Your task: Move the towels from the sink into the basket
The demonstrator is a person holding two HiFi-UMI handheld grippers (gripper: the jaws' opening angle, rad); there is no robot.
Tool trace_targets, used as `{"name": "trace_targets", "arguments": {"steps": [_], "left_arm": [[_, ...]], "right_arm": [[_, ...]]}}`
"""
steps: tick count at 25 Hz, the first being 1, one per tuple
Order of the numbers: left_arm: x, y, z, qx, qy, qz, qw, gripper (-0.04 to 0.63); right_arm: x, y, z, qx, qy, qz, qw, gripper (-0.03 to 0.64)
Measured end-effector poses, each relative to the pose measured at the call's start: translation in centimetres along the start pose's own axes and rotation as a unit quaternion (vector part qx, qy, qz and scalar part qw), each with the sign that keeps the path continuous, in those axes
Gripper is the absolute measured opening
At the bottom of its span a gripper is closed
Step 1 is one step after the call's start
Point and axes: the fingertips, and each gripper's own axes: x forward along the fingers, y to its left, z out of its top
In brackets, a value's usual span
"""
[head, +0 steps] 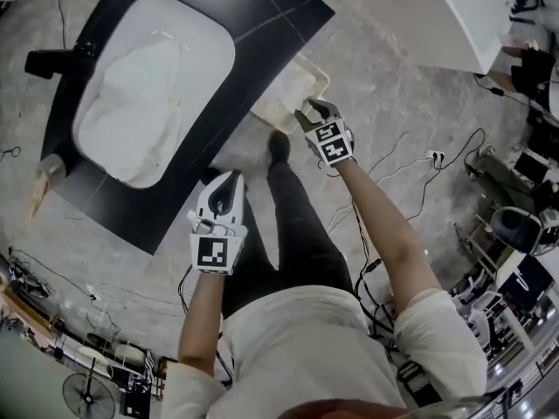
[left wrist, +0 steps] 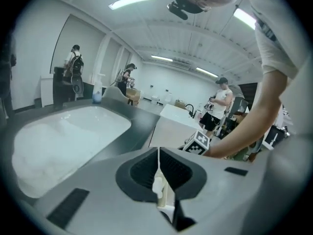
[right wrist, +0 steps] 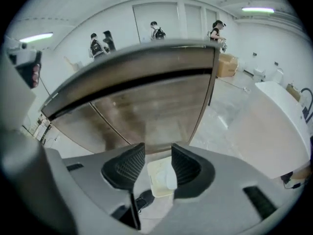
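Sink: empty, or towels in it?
Towels in it. The head view shows a white heap of towels filling most of the sink; the left gripper view shows the same heap.

floor fan [head: 87, 397], cables [head: 402, 162] on grey floor [head: 393, 85], white table [head: 463, 11]

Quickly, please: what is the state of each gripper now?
Left gripper: jaws closed, holding nothing.
Right gripper: jaws open, empty, over the basket.
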Motion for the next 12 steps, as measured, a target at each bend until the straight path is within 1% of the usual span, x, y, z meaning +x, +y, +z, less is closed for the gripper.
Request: {"name": "trace_targets", "arguments": {"steps": [2, 5, 9, 12], "left_arm": [[-2.5, 0.2, 2.6, 0.010, -0.030, 0.005, 0.9995, 0.012], [-5.9, 0.5, 6.6, 0.015, -0.048, 0.008, 0.9987, 0.012], [-10.7, 0.6, 12.2, 0.011, -0.062, 0.016, 0.9979, 0.012], [-14.6, 0.7, 15.5, 0.017, -0.077, 0.021, 0.9966, 0.012]], "right_arm": [[-4.5, 1.5, 3.7, -0.007, -0.031, 0.000, 1.000, 0.135], [-10.9, 3.5, 9.8, -0.019, -0.080, 0.006, 0.997, 0.079], [-19.6, 6.6, 17.2, -0.032, -0.145, 0.014, 0.989, 0.043], [-25.6, 9.4, 21.5, -0.053, -0.186, 0.018, 0.981, 0.028]]}}
